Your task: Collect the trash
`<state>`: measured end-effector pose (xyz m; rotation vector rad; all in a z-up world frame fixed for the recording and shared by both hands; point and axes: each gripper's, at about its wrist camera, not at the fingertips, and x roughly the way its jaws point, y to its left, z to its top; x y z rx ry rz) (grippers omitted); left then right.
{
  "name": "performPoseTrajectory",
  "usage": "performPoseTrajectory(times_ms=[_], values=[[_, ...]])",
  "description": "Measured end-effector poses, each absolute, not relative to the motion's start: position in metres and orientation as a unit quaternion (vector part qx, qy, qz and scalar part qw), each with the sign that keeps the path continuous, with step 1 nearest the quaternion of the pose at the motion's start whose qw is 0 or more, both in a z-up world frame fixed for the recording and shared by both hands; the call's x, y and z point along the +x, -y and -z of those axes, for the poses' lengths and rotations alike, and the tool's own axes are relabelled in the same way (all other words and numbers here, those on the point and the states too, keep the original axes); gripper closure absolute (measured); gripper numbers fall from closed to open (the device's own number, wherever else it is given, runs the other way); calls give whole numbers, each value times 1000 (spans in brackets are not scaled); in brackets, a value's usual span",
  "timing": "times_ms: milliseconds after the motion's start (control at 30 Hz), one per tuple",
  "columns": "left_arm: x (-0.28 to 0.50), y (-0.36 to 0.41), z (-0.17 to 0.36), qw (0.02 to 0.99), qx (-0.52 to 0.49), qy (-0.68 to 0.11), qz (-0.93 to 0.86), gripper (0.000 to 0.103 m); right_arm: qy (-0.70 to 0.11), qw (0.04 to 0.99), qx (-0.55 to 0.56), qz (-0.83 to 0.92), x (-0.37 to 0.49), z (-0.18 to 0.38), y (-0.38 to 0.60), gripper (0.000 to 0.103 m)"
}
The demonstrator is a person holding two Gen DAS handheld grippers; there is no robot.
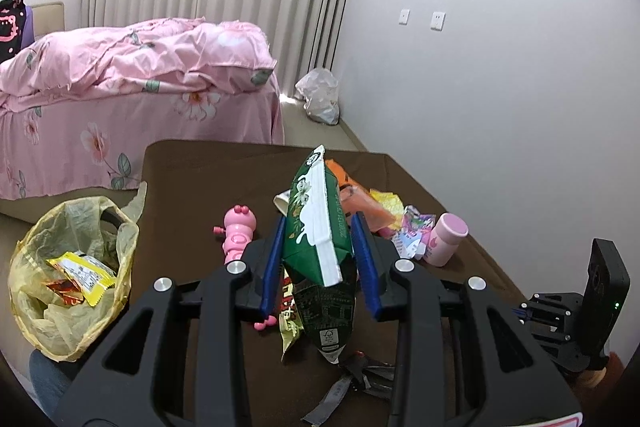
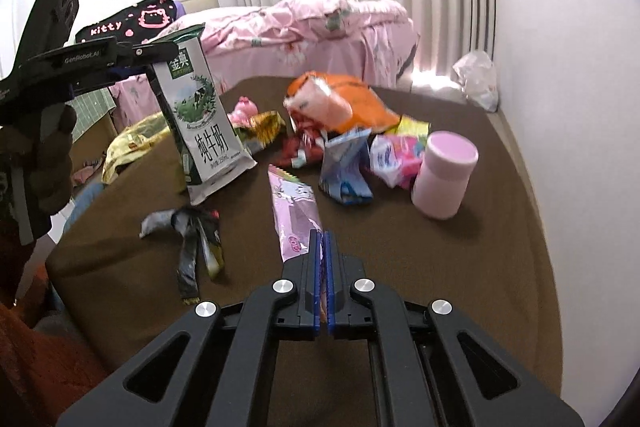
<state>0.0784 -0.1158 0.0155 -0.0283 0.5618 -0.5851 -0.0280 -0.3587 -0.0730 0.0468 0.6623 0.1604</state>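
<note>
The left gripper (image 1: 318, 259) grasps the milk carton (image 1: 316, 223); it should carry it left, above the yellow bag (image 1: 60, 307), before releasing; the right gripper (image 2: 323, 239) is clenched empty.

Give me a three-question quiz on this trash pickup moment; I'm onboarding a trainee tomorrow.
1. True or false: the left claw grips the green milk carton.
2. The right claw is: A) open, B) shut and empty, C) shut on the pink cup.
3. Fill in: the yellow bag already holds a yellow ______.

Key: 1 true; 2 B; 3 wrapper.
</note>
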Motion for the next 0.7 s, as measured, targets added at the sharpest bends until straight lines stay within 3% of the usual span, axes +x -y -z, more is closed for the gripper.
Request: performPoseTrajectory(times_ms=[167, 233, 267, 633, 700], values=[[76, 108, -19, 920, -22, -270, 284, 72, -350, 928, 67, -106, -24, 83, 365, 97], [76, 106, -17, 919, -25, -275, 282, 72, -357, 925, 69, -111, -26, 89, 366, 74], [77, 104, -15, 917, -28, -280, 281, 72, -360, 923, 72, -115, -27, 92, 365, 50], [81, 104, -2, 913, -35, -297, 278, 72, -404, 909, 12, -107, -18, 119, 352, 49], [81, 103, -1, 913, -35, -297, 277, 72, -409, 906, 10, -109, -20, 124, 350, 70]])
